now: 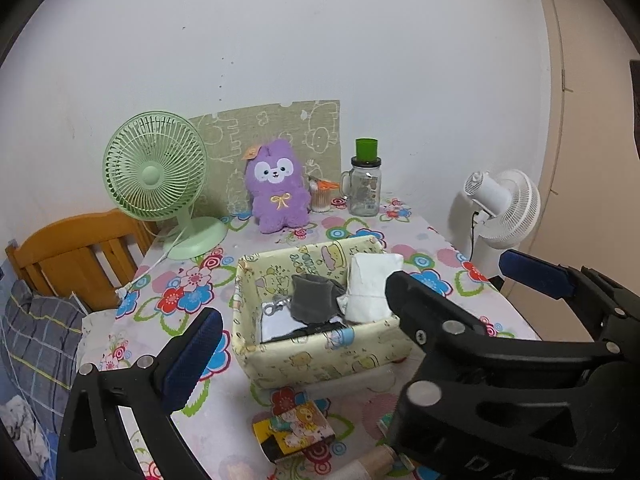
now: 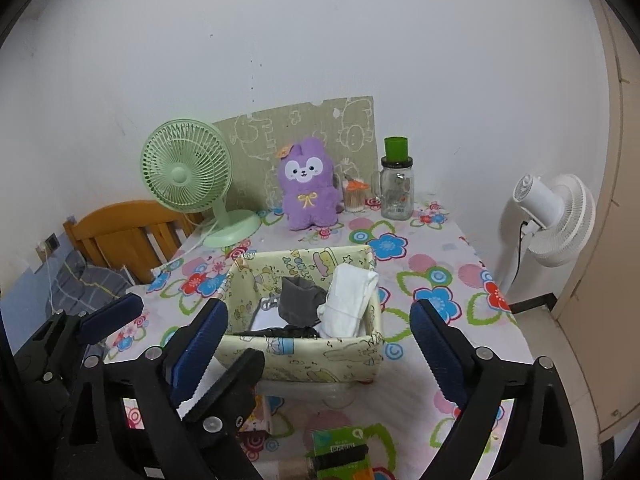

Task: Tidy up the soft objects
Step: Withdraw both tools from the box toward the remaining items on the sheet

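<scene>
- Worktop (image 2: 440, 248) under a floral cloth, set against a white wall.
- Fabric bin (image 2: 320, 356), pale yellow with cartoon print, stands mid-worktop, open at the top.
- In the bin: a white folded cloth (image 2: 348, 304) leaning at the right wall; a grey sock (image 2: 298, 300) just left of it, touching it; a white flat item with dark edge (image 1: 280, 322) lying low on the left side, partly under the sock.
- Purple plush toy (image 2: 306, 188) sits upright at the back of the worktop, against a green patterned board (image 2: 312, 120), well apart from the bin.
- Green desk fan (image 2: 186, 168) left of the plush; its cord trails off the left edge.
- Glass jar (image 2: 396, 192) with a green cup on its lid stands right of the plush; a small holder of cotton swabs (image 2: 354, 196) sits between them.
- White standing fan (image 2: 556, 216) off the right edge of the worktop.
- Wooden headboard (image 1: 76, 252) and plaid bedding at far left.
- Right gripper (image 2: 318, 340): jaws spread wide, nothing between the blue pads; the bin lies beyond the gap.
- Left gripper (image 1: 360, 312): jaws also wide apart, empty, near the bin's front.
- Small printed packets (image 1: 292, 428) lie on the near edge of the worktop.
</scene>
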`<state>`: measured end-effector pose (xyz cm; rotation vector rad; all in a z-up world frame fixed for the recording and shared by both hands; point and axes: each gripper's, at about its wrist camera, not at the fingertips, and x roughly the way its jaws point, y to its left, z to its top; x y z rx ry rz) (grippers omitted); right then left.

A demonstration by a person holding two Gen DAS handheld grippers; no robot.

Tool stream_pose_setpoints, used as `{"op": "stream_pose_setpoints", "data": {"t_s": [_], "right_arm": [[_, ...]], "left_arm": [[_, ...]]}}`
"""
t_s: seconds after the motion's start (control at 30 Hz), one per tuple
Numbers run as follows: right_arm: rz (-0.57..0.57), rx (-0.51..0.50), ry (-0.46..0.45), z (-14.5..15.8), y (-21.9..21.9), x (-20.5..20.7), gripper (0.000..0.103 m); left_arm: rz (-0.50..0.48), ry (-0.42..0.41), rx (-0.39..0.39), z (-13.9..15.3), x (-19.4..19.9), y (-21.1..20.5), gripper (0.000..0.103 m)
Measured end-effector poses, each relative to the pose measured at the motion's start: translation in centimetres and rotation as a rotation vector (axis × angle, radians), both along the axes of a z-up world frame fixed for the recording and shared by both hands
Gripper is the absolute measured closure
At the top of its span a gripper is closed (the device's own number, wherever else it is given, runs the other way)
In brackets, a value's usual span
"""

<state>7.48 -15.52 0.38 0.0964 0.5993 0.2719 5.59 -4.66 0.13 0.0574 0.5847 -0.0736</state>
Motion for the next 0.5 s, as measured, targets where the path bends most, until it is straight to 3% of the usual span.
{"op": "stream_pose_setpoints", "data": {"t_s": [0.5], "right_arm": [[0.009, -0.024, 0.054, -3.0, 0.0, -2.2, 0.008]], "left_arm": [[-0.015, 0.050, -0.021, -3.3, -2.2, -0.1, 0.000]]}}
